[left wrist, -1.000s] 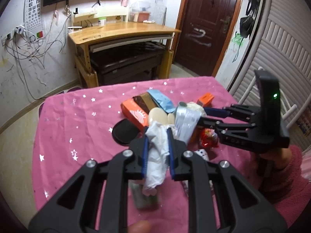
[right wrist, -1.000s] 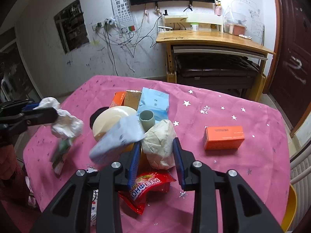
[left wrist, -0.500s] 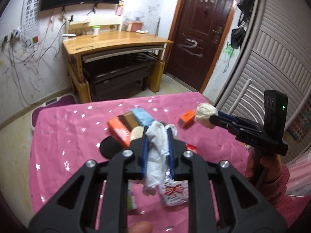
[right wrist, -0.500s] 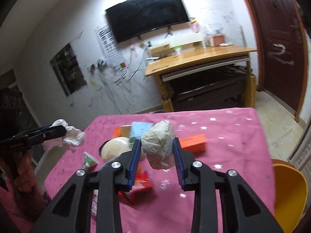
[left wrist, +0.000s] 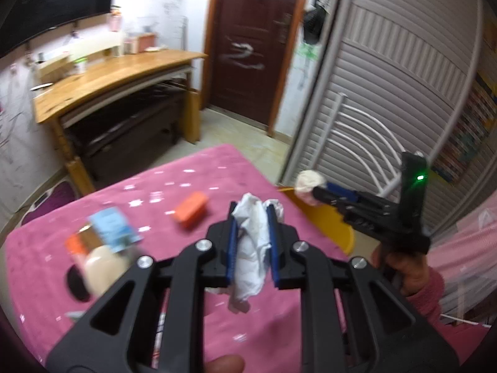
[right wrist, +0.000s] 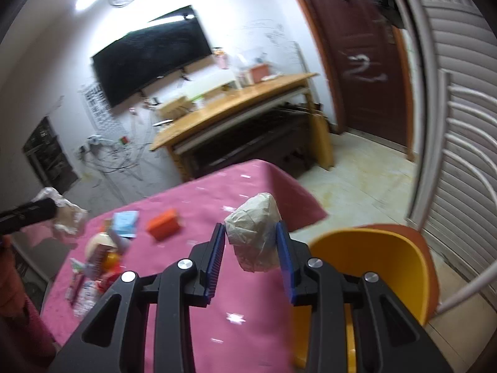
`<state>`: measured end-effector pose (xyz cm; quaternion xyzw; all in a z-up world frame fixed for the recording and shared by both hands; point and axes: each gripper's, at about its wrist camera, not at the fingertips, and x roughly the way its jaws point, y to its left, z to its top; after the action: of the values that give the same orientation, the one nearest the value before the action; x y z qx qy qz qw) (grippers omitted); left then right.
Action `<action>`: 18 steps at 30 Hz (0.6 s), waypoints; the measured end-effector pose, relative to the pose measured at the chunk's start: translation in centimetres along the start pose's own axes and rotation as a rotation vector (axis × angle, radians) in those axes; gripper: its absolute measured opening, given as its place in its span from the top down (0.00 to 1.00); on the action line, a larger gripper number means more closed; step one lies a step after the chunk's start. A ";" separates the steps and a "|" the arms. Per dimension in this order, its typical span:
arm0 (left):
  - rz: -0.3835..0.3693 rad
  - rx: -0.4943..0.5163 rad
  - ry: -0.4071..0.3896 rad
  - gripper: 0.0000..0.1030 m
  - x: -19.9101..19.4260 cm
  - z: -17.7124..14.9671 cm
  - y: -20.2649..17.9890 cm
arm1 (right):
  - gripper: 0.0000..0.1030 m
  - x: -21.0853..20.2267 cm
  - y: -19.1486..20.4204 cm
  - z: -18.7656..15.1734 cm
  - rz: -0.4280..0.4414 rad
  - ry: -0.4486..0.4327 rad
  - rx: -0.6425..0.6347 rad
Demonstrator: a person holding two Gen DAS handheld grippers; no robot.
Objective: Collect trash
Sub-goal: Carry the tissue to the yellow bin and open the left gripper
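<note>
The crumpled beige paper ball (right wrist: 255,233), clamped in the right gripper (right wrist: 251,242), has risen off the pink star-print tablecloth (right wrist: 198,205) and now hangs beside the yellow bin (right wrist: 372,258), probably ready to drop. The left gripper (left wrist: 251,233), squeezing a white crumpled tissue (left wrist: 253,248), has swung the same way, leaving the orange box (left wrist: 191,213) behind.

Your left hand-held gripper (left wrist: 252,233) clamps a crumpled white tissue (left wrist: 251,248) between its blue pads (left wrist: 232,248), above the pink counter (left wrist: 192,183). Your right hand-held gripper (left wrist: 312,186) grips a pale paper wad (left wrist: 307,181) over the yellow bin (left wrist: 329,220) beside the counter's edge. An orange box (left wrist: 191,209) lies on the counter.
</note>
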<state>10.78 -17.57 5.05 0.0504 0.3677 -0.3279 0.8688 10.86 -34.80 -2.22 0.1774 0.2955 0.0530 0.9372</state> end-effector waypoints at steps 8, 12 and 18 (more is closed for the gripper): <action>-0.062 0.055 0.125 0.85 8.1 2.8 -6.4 | 0.73 0.5 -4.7 -1.4 -0.107 0.016 0.080; -0.078 0.050 0.189 0.85 12.0 3.6 -8.1 | 0.73 0.8 -6.0 -1.7 -0.137 0.033 0.103; -0.070 0.043 0.249 0.85 16.0 4.3 -9.6 | 0.73 1.1 -7.1 -1.9 -0.143 0.050 0.122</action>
<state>15.77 -34.98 -1.10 0.0962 0.4671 -0.3572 0.8031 10.65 -40.62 -6.80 0.2114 0.3332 -0.0276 0.9184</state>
